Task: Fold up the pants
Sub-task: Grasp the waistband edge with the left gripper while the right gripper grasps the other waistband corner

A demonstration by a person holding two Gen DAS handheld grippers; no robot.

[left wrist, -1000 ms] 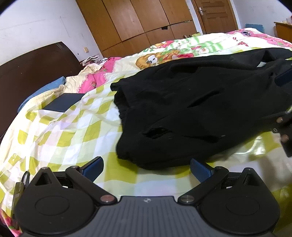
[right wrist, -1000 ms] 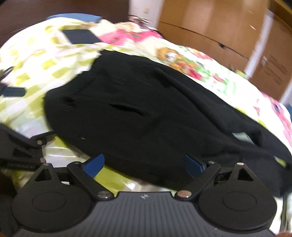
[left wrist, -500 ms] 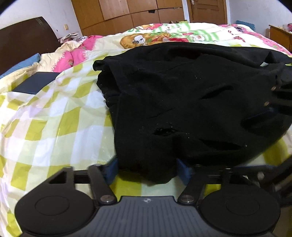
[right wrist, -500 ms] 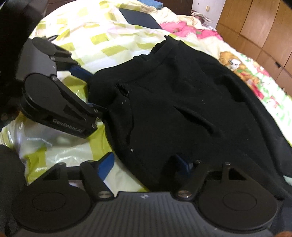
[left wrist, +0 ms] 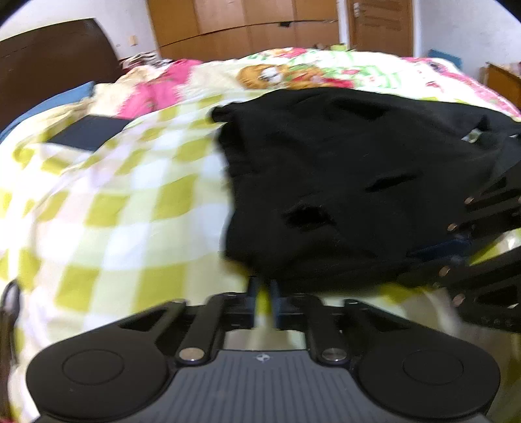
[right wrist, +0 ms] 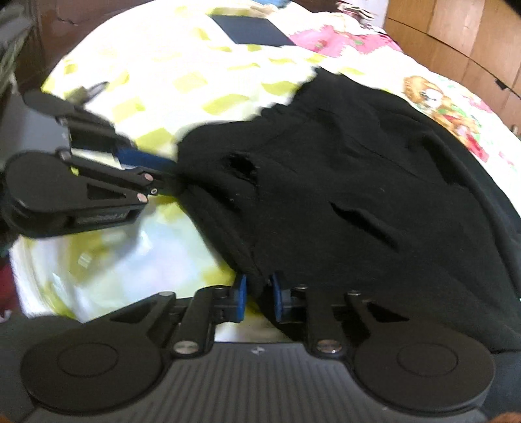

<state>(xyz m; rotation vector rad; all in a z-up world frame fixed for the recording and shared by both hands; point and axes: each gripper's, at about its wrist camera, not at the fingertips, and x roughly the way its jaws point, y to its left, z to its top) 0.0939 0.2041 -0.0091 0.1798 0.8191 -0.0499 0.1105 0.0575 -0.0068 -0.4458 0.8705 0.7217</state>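
Observation:
Black pants (left wrist: 342,182) lie spread on a yellow-checked bed cover (left wrist: 114,201); two slit pockets show. My left gripper (left wrist: 263,293) is shut at the near edge of the pants, with its blue pads close together on the hem. In the right wrist view the left gripper (right wrist: 169,172) pinches the waist corner of the pants (right wrist: 358,195) from the left. My right gripper (right wrist: 259,299) has a fold of the black edge between its blue pads, and its jaws are closing on it. The right gripper (left wrist: 420,257) also shows low at the right in the left wrist view.
A dark flat rectangle (left wrist: 88,131) lies on the cover at the far left, near a blue pillow (left wrist: 49,104) and a dark headboard (left wrist: 49,65). A floral quilt (left wrist: 293,71) lies beyond the pants. Wooden wardrobes (left wrist: 244,22) stand behind the bed.
Both grippers went from wide open to nearly closed while moving forward onto the near edge of the pants. Cloth now sits between each pair of pads.

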